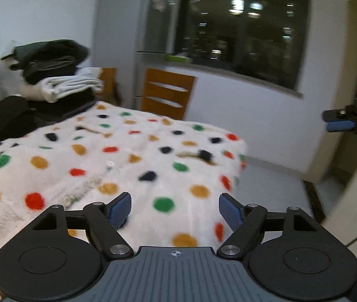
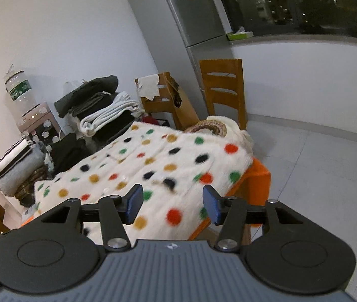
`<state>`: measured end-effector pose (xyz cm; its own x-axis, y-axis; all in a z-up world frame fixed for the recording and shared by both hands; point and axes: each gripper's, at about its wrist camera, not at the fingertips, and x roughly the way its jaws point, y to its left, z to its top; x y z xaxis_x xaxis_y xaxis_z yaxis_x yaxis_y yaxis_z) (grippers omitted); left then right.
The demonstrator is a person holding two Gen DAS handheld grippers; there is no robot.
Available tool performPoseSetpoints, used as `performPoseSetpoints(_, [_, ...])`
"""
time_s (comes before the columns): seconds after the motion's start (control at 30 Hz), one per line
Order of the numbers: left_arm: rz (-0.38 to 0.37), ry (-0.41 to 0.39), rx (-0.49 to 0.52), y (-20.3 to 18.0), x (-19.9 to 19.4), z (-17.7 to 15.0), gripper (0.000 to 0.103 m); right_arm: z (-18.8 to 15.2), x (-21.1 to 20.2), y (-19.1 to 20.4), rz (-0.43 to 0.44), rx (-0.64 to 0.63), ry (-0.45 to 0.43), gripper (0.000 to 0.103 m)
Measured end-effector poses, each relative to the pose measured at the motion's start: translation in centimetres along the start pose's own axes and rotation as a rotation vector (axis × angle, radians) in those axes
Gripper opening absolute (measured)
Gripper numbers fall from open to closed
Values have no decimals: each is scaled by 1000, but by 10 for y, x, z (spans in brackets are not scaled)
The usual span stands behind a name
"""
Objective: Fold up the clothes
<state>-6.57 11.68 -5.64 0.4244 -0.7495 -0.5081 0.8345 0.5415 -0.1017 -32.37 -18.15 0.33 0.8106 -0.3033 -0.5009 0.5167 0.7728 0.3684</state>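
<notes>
While spread flat, dotted garment (image 2: pixel 153 166) underlies right gripper (image 2: pixel 173 205).

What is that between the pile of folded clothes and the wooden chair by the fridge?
In the right wrist view, a brown paper bag with a white cloth draped on it.

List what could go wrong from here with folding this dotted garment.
1. The dotted garment overhangs the table edge; a tug could slide it to the floor.
2. Both the left gripper and right gripper are open and empty; the fluffy fabric may slip from a shallow pinch.
3. The stacked clothes nearby could topple.
</notes>
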Motion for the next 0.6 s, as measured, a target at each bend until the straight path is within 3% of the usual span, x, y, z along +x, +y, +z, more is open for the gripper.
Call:
performPoseSetpoints(0.23, [220,-32,-56,-24,9,6,80,49,70,-63,62,-11,48,61])
performPoseSetpoints(0.6, [711,-53,-318,-108,7,-37,83,93,186,-120,271,-196,268,61])
